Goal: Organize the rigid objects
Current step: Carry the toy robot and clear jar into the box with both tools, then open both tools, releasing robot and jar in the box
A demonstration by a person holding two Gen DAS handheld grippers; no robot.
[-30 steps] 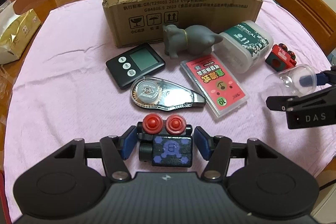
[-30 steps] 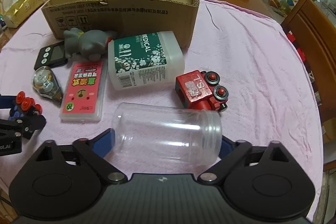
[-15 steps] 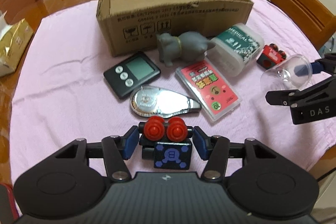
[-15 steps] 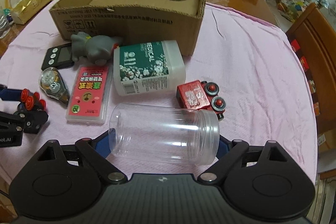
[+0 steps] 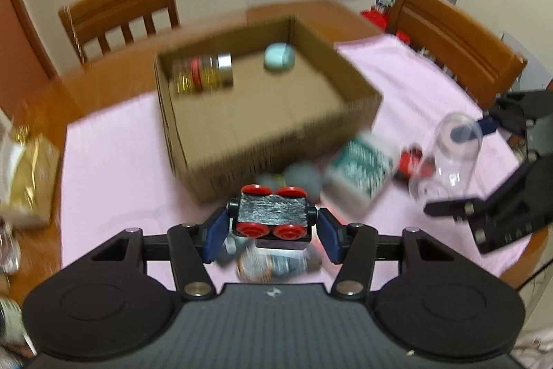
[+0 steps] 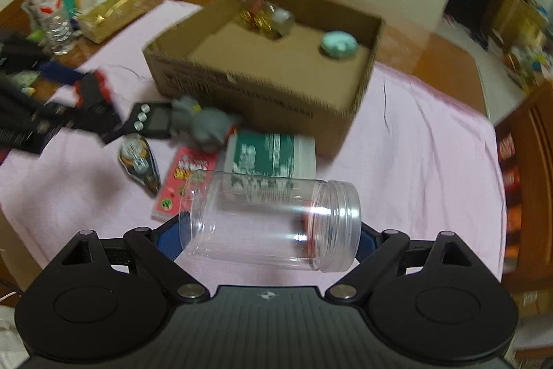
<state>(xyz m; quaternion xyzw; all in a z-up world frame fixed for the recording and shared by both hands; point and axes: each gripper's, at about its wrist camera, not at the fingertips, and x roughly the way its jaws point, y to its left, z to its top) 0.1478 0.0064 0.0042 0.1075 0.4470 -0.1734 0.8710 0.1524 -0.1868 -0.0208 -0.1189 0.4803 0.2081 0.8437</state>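
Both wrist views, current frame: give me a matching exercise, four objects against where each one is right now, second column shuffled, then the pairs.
Things:
1. toy car
2. clear jar
3. mint case
4. grey cat figure

Places:
A. lying inside the cardboard box
B. held between the right tongs
C. on the pink cloth in front of the box
D. held between the left tongs

Pairs: 1-D, 2-B, 3-A, 4-C

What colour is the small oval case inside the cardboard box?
Pale mint green oval case; right wrist view shows it best.
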